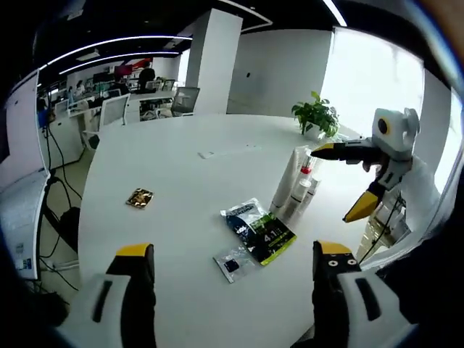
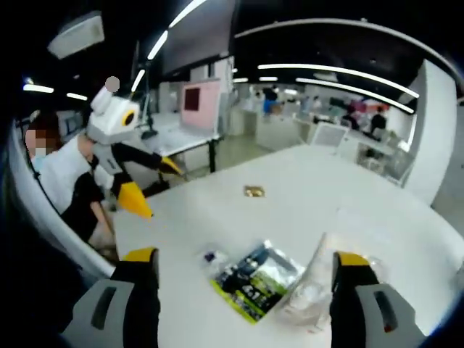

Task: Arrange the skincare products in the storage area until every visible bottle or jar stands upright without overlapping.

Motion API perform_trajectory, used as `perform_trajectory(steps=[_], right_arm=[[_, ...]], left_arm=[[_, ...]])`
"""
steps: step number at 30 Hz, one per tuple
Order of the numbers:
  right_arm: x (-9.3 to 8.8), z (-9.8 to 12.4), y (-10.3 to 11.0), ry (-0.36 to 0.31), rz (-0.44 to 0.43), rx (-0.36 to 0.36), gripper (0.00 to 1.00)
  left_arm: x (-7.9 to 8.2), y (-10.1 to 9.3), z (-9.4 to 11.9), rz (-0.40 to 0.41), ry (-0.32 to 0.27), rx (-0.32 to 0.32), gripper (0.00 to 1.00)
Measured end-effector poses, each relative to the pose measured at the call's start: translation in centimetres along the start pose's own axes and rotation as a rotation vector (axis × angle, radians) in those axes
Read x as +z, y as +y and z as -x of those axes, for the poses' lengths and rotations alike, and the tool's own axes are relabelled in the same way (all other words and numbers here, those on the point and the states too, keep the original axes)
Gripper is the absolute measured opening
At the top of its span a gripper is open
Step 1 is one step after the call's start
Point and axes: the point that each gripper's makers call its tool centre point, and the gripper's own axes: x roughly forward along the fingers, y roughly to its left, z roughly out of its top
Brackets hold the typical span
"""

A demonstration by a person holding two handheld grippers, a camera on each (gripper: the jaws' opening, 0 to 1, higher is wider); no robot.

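A cluster of white tubes and bottles (image 1: 296, 185) with a red-marked one among them lies on the white round table (image 1: 181, 167); I cannot tell whether any stands upright. In the right gripper view the same cluster (image 2: 313, 281) looks wrapped in clear plastic, just inside my right jaw. Beside it lie a green-black sachet (image 1: 270, 238) (image 2: 255, 281), a blue sachet (image 1: 243, 214) and a small clear packet (image 1: 233, 262) (image 2: 212, 257). My left gripper (image 1: 233, 250) (image 2: 154, 183) is open over the near table edge. My right gripper (image 2: 246, 257) (image 1: 344, 181) hangs open beside the tubes, holding nothing.
A small gold packet (image 1: 139, 197) (image 2: 254, 191) lies alone toward the table's middle. A potted plant (image 1: 317, 114) stands at the far edge beyond the tubes. A person (image 2: 65, 181) sits close to the table. Office chairs (image 1: 112, 112) and desks fill the background.
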Motion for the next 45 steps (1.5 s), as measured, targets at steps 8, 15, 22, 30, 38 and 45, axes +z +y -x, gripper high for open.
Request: perform_trajectory(steps=[8, 15, 22, 30, 38, 45], right_arm=[[-1.4, 2.2, -1.9, 0.023, -0.032, -0.057, 1.0], [-2.8, 4.3, -3.2, 0.046, -0.057, -0.106, 1.0], [-3.7, 5.9, -4.9, 0.051, -0.096, -0.162, 1.0], [-3.8, 6.5, -5.3, 0.064, -0.096, -0.17, 1.0], [-3.3, 6.1, -5.3, 0.064, -0.09, -0.162, 1.0], [-2.0, 5.4, -5.1, 0.05, -0.077, -0.141, 1.0]], left_arm=[[0.1, 0.1, 0.6, -0.01, -0.012, 0.017, 0.94], [-0.5, 0.1, 1.0, -0.008, 0.0, 0.022, 0.98], [-0.5, -0.3, 0.8, 0.006, -0.019, -0.014, 0.99], [-0.6, -0.1, 0.6, 0.033, -0.026, -0.019, 0.99], [-0.6, 0.5, 0.6, 0.05, -0.032, -0.004, 0.99], [-0.2, 1.0, 0.6, 0.051, -0.038, 0.002, 0.99]])
